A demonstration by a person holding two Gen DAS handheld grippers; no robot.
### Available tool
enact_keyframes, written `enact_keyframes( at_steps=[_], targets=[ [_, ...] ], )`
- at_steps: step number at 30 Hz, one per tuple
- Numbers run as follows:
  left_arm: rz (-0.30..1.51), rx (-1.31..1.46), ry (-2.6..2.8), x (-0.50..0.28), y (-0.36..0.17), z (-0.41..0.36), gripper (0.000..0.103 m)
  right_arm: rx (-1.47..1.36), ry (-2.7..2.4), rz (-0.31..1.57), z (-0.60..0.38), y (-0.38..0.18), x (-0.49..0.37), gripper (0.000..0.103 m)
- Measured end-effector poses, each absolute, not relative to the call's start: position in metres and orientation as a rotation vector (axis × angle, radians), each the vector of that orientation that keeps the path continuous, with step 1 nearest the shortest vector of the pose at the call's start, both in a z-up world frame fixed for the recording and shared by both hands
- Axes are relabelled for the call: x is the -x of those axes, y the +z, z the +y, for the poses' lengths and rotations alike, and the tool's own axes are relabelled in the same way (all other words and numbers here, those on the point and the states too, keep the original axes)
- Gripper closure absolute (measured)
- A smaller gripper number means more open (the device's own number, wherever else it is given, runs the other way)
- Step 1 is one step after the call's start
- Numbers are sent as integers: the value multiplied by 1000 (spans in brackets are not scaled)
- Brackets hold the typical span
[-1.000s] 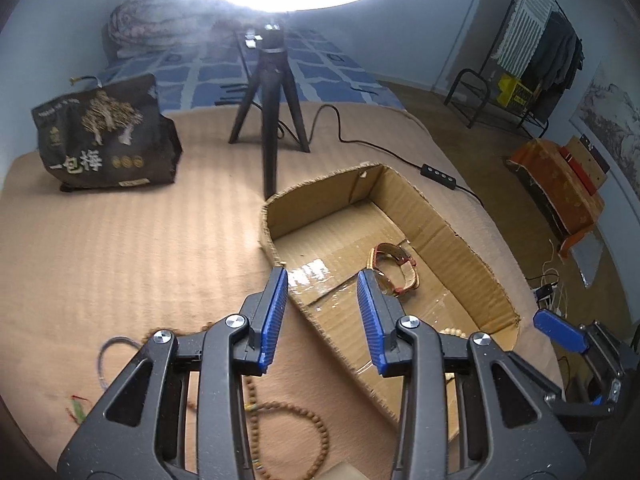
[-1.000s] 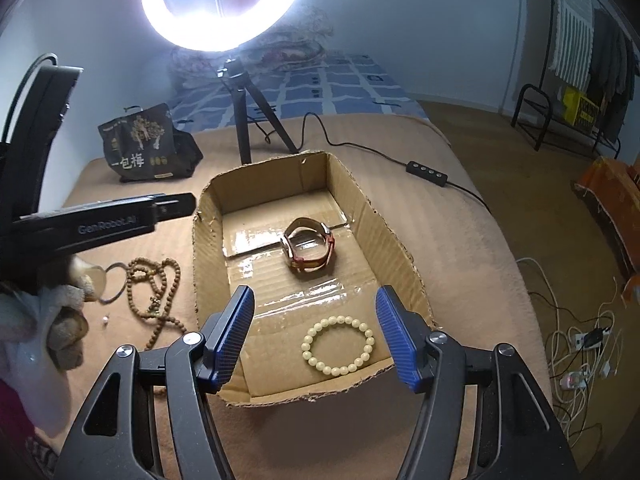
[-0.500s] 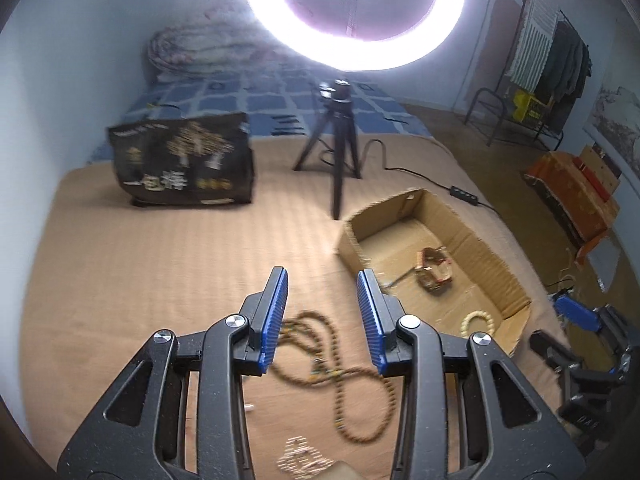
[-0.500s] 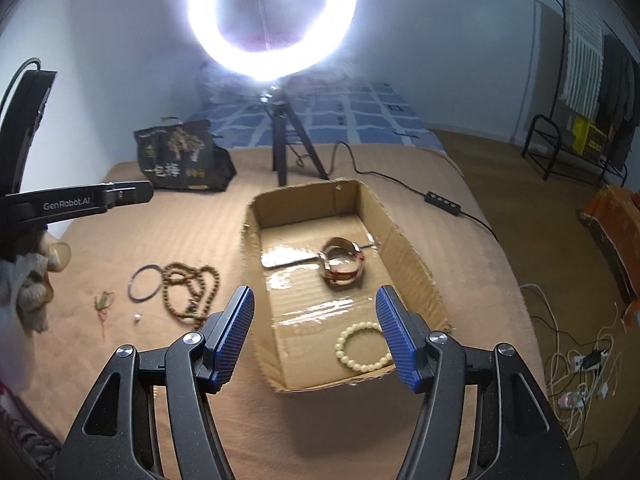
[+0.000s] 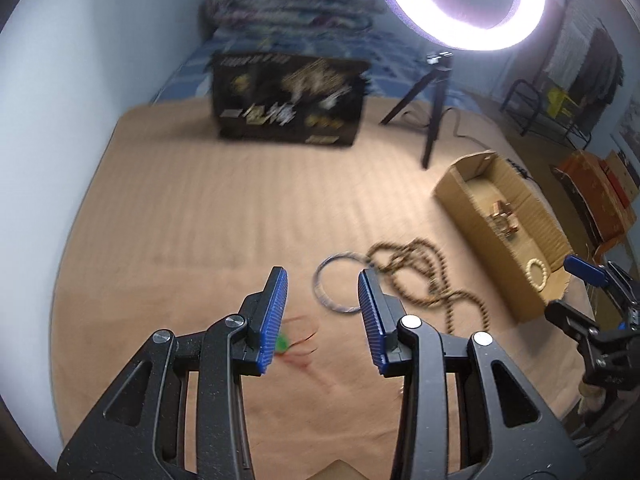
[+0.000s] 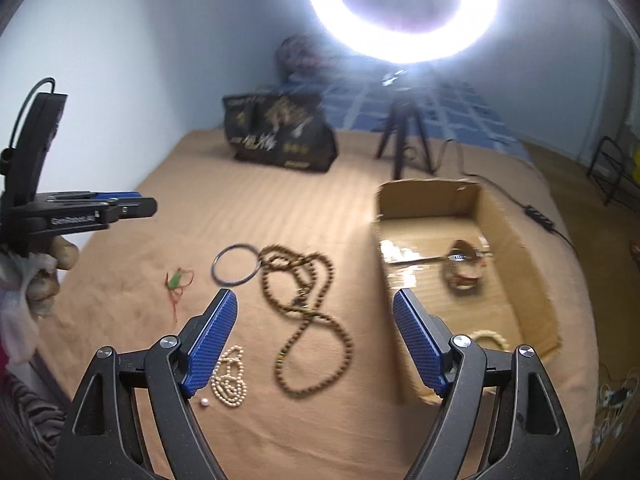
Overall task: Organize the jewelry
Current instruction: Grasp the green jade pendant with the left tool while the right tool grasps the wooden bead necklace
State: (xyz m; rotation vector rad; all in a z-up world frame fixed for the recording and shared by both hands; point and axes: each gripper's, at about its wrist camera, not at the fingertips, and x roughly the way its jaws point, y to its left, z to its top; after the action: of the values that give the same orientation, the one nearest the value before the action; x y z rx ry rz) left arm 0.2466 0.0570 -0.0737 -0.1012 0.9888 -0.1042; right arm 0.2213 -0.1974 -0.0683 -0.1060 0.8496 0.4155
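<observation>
On the tan bedspread (image 5: 200,220), left wrist view: the left gripper (image 5: 322,312) hangs with its blue pads part-spread and nothing between them. Just beyond its tips lies a thin dark bangle (image 5: 340,282), touching the tangled brown bead necklace (image 5: 424,276) to its right. A small green charm on red cord (image 5: 286,342) lies near the left pad, partly hidden by it. Far right stands the cardboard box (image 5: 480,228), already holding a watch-like band (image 5: 504,218) and a pale bead bracelet (image 5: 536,274). Motion blur softens every outline, so a descent aimed now is likely to miss the thin bangle, or to catch the necklace loop that touches it and drag both.

Right wrist view: the right gripper (image 6: 314,340) has its jaws opening, with nothing pinched; below the gap lies the brown bead necklace (image 6: 308,312), and near its left pad a heap of small pearls (image 6: 230,376) with one loose pearl (image 6: 204,402) beside it. The dark bangle (image 6: 235,264) and the green charm (image 6: 176,280) lie farther left, with the left gripper (image 6: 132,206) above them at the left edge; the cardboard box (image 6: 524,256) stands right. Likely hazards: a pinch on one strand lets the long necklace trail and snag the box wall, and a careless pad could roll the loose pearl away unnoticed.
</observation>
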Motion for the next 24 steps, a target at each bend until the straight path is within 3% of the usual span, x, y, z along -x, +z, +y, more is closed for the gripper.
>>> enact_keyframes(
  at_steps=[11, 24],
  targets=[
    [1175, 167, -130, -251, -136, 85, 66, 253, 458, 993, -148, -125, -248, 23],
    [1274, 119, -158, -261, -176, 69, 66, 199, 433, 1126, -137, -157, -280, 23]
  ],
)
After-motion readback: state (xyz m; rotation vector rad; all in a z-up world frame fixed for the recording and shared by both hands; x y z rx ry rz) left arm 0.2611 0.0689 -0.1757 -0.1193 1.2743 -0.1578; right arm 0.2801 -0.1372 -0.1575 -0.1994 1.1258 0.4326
